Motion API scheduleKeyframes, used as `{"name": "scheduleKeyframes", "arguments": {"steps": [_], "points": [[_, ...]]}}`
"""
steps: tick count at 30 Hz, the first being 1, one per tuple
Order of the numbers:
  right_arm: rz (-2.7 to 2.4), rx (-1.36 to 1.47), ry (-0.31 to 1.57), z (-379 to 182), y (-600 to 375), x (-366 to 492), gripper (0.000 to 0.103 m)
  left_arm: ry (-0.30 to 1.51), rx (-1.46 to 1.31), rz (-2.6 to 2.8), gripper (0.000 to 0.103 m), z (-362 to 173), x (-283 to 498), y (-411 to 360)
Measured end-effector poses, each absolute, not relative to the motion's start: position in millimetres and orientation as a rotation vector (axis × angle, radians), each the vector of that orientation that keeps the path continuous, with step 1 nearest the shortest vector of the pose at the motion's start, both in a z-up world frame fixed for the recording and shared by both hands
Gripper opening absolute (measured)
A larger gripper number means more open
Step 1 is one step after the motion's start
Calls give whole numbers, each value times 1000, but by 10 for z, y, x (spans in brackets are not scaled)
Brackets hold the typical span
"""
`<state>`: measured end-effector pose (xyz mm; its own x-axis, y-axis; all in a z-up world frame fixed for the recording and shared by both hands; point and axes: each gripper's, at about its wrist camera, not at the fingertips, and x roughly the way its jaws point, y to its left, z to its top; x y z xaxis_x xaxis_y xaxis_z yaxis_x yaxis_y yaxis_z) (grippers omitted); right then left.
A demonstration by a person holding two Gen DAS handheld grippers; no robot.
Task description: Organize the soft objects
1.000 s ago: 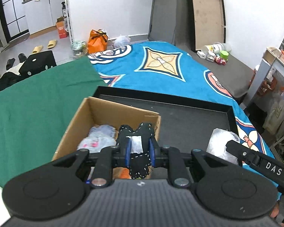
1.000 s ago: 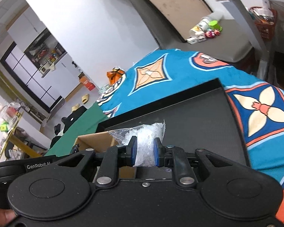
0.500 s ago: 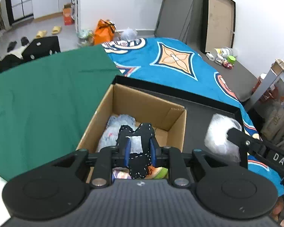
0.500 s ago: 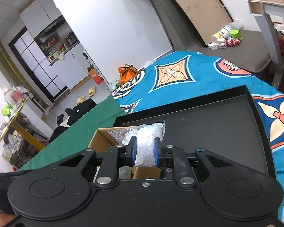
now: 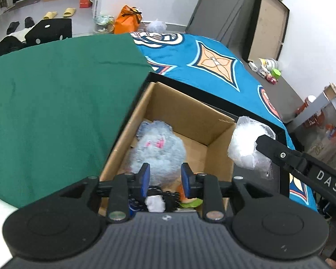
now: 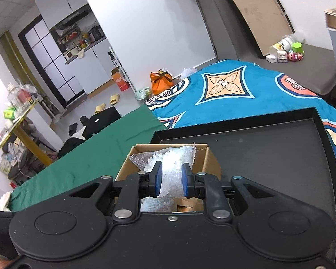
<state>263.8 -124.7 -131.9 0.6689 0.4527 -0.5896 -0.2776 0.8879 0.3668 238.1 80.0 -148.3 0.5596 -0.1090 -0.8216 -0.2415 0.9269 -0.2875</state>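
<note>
Parted by a modest gap, the blue pads of the left gripper (image 5: 165, 179) have just been opening, and nothing is pressed between them: the black soft toy with white stitching (image 5: 159, 198) lies below them inside the cardboard box (image 5: 190, 114), at the box's near end, partly hidden by the gripper body. Further into the box, behind the pads, sits a pale blue fluffy toy with pink marks (image 5: 158, 150), wrapped in clear film. At the box's near right corner a bit of orange and green (image 5: 189, 200) shows, too hidden to name. The right gripper (image 6: 171, 180) has its jaws drawn narrow and clamped on a clear plastic bag of white, bubbly material (image 6: 170, 170); in the left wrist view that same bag (image 5: 246, 143) hangs just beside the box's right wall, above the black tray (image 6: 280, 157). The box stands in the tray's left end, against the rim nearest the green cloth (image 5: 56, 103). Beyond the box and tray spreads a blue patterned blanket (image 6: 235, 94). Past the blanket's far edge, well apart from the box, an orange bag (image 5: 127, 20) stands on the floor, with yellow slippers (image 5: 60, 13) further off to the left.
</note>
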Motion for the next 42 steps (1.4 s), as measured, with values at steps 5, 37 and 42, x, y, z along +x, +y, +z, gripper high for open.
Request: {"name": "scheduleKeyframes", "arguments": {"steps": [5, 37, 42], "points": [[434, 258, 719, -1348, -1158, 2665, 47, 976, -405, 85, 28, -1491, 2338, 922], [243, 273, 746, -1027, -1829, 1791, 102, 963, -248, 13, 87, -994, 1766, 638], [238, 264, 750, -941, -1916, 1658, 103, 951, -217, 0, 91, -861, 1577, 537]]}}
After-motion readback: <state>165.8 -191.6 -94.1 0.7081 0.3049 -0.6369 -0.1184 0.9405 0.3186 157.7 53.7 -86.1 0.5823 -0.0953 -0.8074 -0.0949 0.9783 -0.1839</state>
